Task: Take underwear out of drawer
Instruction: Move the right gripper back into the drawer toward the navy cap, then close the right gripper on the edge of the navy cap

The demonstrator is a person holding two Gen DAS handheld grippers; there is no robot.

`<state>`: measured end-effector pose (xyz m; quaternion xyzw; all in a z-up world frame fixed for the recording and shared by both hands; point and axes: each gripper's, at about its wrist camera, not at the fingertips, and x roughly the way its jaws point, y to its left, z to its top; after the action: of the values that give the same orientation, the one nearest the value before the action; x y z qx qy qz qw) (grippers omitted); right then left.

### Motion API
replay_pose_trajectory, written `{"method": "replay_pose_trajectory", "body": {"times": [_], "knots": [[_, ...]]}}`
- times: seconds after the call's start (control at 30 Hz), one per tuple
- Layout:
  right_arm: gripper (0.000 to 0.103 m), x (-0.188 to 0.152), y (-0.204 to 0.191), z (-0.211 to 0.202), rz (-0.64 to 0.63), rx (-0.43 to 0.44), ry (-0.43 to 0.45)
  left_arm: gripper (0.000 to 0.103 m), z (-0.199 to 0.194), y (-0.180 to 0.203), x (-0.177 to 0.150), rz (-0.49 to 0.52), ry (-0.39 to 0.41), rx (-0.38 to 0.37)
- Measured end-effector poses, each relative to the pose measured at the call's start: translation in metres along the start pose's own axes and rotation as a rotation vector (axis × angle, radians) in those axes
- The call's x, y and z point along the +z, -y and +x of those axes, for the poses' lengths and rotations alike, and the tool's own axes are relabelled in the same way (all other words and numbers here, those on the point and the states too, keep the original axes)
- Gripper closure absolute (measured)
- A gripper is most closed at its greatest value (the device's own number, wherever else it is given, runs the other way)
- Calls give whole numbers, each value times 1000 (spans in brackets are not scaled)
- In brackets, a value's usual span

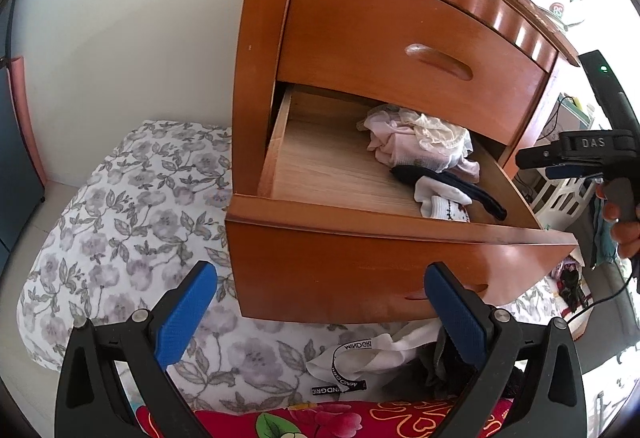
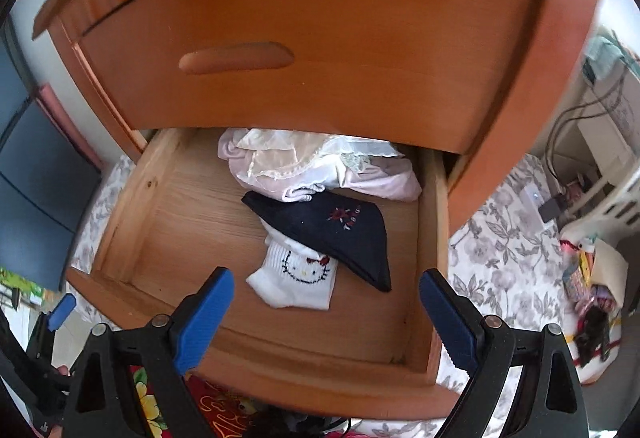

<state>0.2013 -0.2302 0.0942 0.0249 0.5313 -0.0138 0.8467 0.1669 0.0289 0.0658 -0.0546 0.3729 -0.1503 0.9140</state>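
Right wrist view looks straight down into the open drawer (image 2: 132,222), with the right hand-held gripper (image 2: 326,318) poised above its front edge, jaws spread wide and empty. The underwear (image 2: 320,169) is a crumpled pale pink and cream bundle with lace trim at the back of the drawer, partly tucked under the closed upper drawer front (image 2: 320,49). Nearer the front lie a navy sock (image 2: 340,234) and a white cartoon-cat sock (image 2: 296,278), the navy one overlapping both the white sock and the edge of the bundle.

To do this step well, I judge the right gripper should pass over both socks and go deep, keeping low enough to clear the upper drawer front. Pinching a thick fold of the pink fabric rather than the thin lace should give a firmer hold. Lifting slowly would show whether the navy sock drags along.

From the left wrist view, the left hand-held gripper (image 1: 320,314) hangs in front of the drawer face, also wide and empty, above a bed (image 1: 120,205) where white and dark garments (image 1: 380,358) already lie. It could steady the drawer if it shifts.
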Motion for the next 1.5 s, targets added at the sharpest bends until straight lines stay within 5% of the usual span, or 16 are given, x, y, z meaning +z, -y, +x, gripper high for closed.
{"method": "replay_pose_trajectory", "body": {"times": [0.13,0.43,0.73,1.17,1.5], "knots": [[8,15,0,25,-18,27,-90,0,1,-2,0,-5,1,0],[9,23,22,81,-2,-82,-274,0,4,-10,2,-15,-1,8],[17,13,27,98,-47,-117,-325,0,8,-8,0,-9,-13,2],[73,11,19,120,-49,-101,-331,0,9,-8,-1,-10,-20,7],[91,7,31,89,-11,-74,-236,0,6,-8,-1,-3,-14,6]]}}
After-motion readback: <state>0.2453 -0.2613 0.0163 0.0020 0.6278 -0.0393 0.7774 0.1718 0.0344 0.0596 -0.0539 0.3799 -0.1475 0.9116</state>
